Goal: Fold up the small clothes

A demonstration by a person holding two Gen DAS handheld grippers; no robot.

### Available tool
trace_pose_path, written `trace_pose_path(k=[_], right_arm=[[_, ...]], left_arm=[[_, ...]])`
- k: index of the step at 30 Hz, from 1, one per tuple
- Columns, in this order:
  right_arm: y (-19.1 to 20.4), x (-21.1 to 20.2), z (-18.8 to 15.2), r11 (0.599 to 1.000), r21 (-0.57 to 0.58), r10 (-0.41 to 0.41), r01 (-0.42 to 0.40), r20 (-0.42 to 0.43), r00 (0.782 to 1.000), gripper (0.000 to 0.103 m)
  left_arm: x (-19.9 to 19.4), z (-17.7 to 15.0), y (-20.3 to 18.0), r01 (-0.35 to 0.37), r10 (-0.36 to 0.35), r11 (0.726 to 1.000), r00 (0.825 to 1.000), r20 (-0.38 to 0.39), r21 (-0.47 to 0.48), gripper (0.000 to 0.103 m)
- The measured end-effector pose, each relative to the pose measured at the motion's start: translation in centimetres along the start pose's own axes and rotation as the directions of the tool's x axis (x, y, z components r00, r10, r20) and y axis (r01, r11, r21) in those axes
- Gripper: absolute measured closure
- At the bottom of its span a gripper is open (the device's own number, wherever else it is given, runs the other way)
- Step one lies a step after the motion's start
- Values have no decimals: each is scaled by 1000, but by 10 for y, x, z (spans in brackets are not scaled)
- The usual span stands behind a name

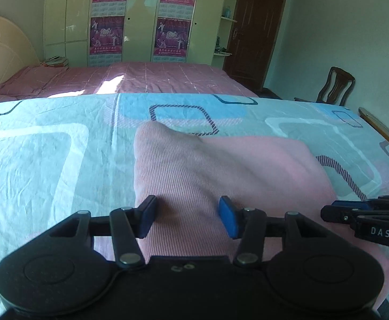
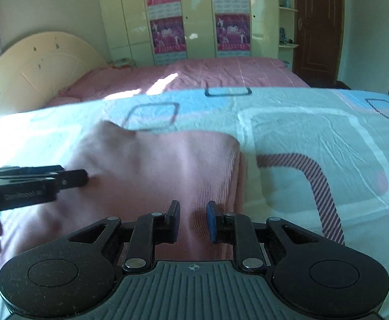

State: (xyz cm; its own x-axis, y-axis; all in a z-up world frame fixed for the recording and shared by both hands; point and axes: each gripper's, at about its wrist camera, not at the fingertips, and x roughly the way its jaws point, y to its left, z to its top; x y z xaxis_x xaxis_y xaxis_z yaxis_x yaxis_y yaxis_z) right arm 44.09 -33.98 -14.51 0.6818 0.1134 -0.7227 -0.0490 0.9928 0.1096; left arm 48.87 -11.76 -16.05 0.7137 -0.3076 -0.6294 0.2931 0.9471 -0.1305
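A: The fingers [image 1: 147, 214] of the left gripper [image 1: 187, 217] stand wide apart over the pink garment [image 1: 207, 176]; nothing is pinched between them; the ribbed cloth simply passes under the gap.

B: And the right gripper [image 2: 191, 221]?

A: Its fingers [image 2: 211, 221] are much nearer together, yet a strip of the same pink cloth [image 2: 157, 165] shows in the gap; whether the pads are nipping a fold or only hanging over it, I cannot tell.

B: Where does the garment lie?

A: On the pale blue patterned sheet [image 1: 47, 160], spread flat for the most part; its far left corner is peaked up off the sheet; its right edge, in the right wrist view, lies doubled beside a striped pink loop of the print.

B: How do the two tools stand to one another?

A: Side by side and near; the right one enters the left view from the right edge, low over the cloth; the left one enters the right view from the left edge, its tip at the garment's left side.

B: Beyond?

A: A bed under a pink cover [image 2: 221, 72]; a cream wardrobe [image 1: 141, 18] hung with posters; a dark door [image 2: 319, 26]; a wooden chair [image 1: 336, 85].
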Motion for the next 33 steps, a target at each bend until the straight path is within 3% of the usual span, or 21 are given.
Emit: trace_pose_path(k=[1,5,12,16,21,33], right_arm=[[-6,2,-4,1000,11,-6,6,12,1000,103],[-20,-2,-1,999,35,37,-37,14,999,103],[-10,-8,27,996,32,78,-83,135,988,103],[-5,23,51,998,25,55,-58,120,991,103],[-16,61,54,1000,21,22,-23,42,999,103],[-24,48,53,998,40,37,-40,58,998,103]], left_arm=[[0,-1,2,-1,1,1000,1000,4,-5,52],[-3,5,7,2,-2,1000,1000,-1,-10,50],[-1,31,2,-11,12,1000,998,65,-12,51],[22,38,1,-31,31,999,999,44,4,51],[42,28,17,-27,26,997,1000,-17,-72,48],[35,31,11,-62,61,997,998,-27,-44,43]])
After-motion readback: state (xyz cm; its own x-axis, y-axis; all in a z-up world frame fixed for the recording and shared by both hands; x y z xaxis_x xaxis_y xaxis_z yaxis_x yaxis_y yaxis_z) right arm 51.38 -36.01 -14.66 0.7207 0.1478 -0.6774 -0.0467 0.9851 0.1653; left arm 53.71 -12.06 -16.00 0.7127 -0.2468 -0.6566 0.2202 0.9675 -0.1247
